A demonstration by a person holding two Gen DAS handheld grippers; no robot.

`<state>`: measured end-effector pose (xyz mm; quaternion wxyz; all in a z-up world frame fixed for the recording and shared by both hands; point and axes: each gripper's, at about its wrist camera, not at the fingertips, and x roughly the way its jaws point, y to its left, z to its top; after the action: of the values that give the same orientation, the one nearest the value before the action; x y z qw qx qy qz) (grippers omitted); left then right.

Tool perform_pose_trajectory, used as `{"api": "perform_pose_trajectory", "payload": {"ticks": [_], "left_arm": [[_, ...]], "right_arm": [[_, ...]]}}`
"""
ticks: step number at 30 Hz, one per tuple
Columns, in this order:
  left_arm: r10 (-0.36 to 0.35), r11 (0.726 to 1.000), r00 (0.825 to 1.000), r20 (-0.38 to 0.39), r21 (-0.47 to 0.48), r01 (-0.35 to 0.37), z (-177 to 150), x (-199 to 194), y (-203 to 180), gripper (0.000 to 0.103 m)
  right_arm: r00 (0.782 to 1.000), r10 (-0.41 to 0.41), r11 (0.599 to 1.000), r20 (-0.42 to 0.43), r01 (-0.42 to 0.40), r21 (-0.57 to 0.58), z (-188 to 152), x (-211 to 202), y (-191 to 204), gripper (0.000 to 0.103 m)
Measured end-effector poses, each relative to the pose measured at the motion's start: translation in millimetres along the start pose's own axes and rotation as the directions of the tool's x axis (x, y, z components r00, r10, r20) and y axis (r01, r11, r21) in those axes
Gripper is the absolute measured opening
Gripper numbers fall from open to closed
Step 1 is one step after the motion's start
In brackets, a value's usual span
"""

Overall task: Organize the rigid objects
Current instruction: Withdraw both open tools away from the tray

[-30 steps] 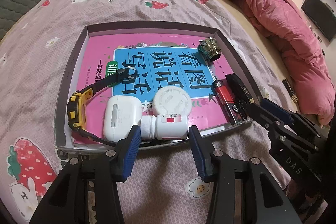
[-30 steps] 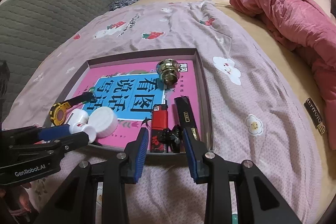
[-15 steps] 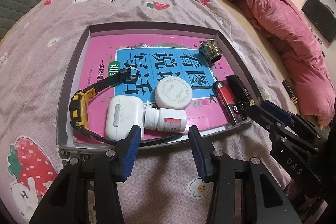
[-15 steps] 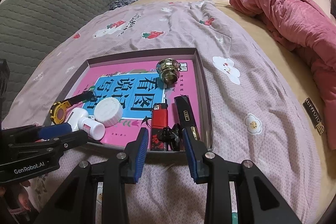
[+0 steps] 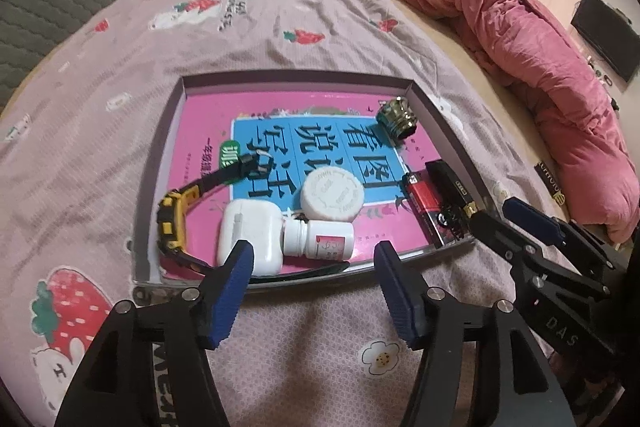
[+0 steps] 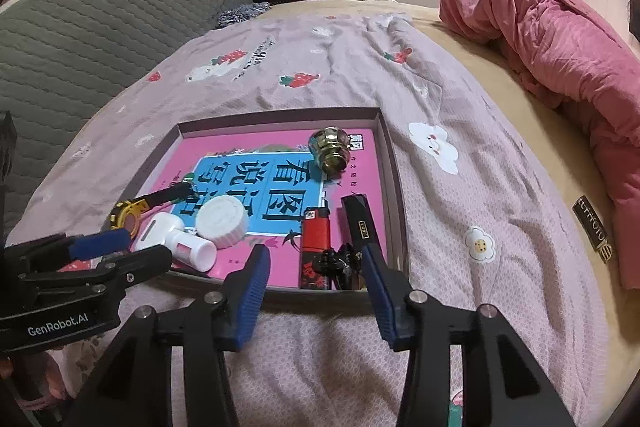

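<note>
Your left gripper [image 5: 312,259] hangs released over the tray's near rim [image 5: 156,283], jaws just widened, nothing between them. Your right gripper [image 6: 316,263] likewise, freshly parted and empty, by the lighter [image 6: 315,247]. White bottle [image 5: 320,241] lies on its side beside the earbud case [image 5: 250,235], inside the tray.

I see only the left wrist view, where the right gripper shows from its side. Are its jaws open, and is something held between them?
Observer: The right gripper is open. Its jaws have just been opening, and nothing is between the pads.
Operator: What does it point at?
Observer: In the right wrist view the gap between its fingers frames the near end of the red lighter and a small black object beside it.
Operator: Are both inside the tray?
Observer: Yes, both lie just behind the near wall of the tray.
</note>
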<state>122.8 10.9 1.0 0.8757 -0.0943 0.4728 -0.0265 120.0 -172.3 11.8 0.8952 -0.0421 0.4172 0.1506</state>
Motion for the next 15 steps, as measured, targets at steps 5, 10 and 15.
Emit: {"api": "perform_pose_trajectory", "payload": {"ticks": [5, 10, 15], "left_arm": [[0.052, 0.999, 0.998, 0.024, 0.009, -0.053, -4, -11, 3, 0.065], [0.105, 0.994, 0.992, 0.066, -0.011, -0.105, -14, -27, 10, 0.077], [0.111, 0.994, 0.988, 0.108, -0.025, -0.109, -27, -46, 13, 0.077]], "right_arm": [[1.000, 0.001, 1.000, 0.018, -0.001, -0.010, -4, -11, 5, 0.049], [0.999, 0.021, 1.000, 0.029, -0.021, 0.010, -16, -23, 9, 0.056], [0.999, 0.019, 1.000, 0.037, -0.019, -0.003, -32, -33, 20, 0.061]]}}
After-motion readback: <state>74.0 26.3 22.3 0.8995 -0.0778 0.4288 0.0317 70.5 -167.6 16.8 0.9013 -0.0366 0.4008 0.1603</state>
